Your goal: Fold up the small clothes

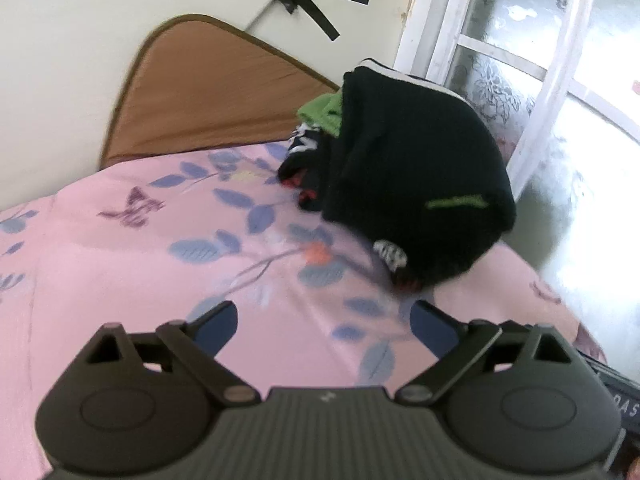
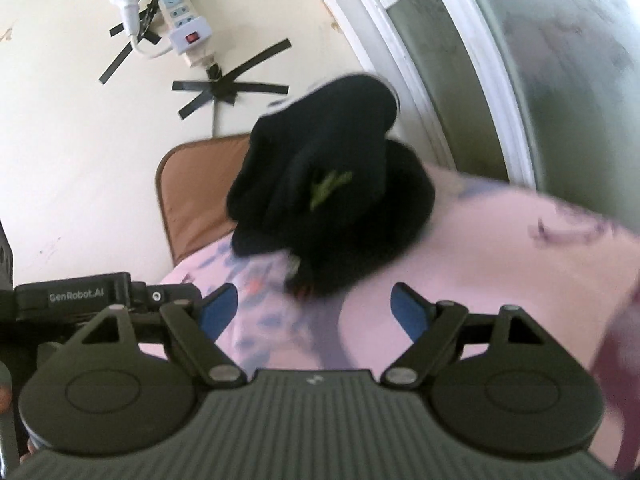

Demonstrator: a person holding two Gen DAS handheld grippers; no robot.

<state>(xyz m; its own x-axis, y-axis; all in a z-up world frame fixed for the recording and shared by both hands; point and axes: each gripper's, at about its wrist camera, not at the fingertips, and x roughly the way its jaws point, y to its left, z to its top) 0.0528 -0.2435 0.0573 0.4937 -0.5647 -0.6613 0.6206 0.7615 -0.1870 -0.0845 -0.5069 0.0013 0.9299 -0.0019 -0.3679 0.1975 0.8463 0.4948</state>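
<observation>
Beyond the black garment heap on the pink floral bedsheet, left claw and right claw both gape apart, empty.

Left gripper: dark grey ribbed housing, small pale mark at its centre top. Two round black discs flank it, each with a shallow inset circle. Black linkage arms with silver pivot pins; triangular cut-outs at the outer corners. Fingers carry blue pads.

Right gripper: same build, blue pads, silver pins. In the right wrist view a black block beside it reads "GenRobot.AI".
</observation>
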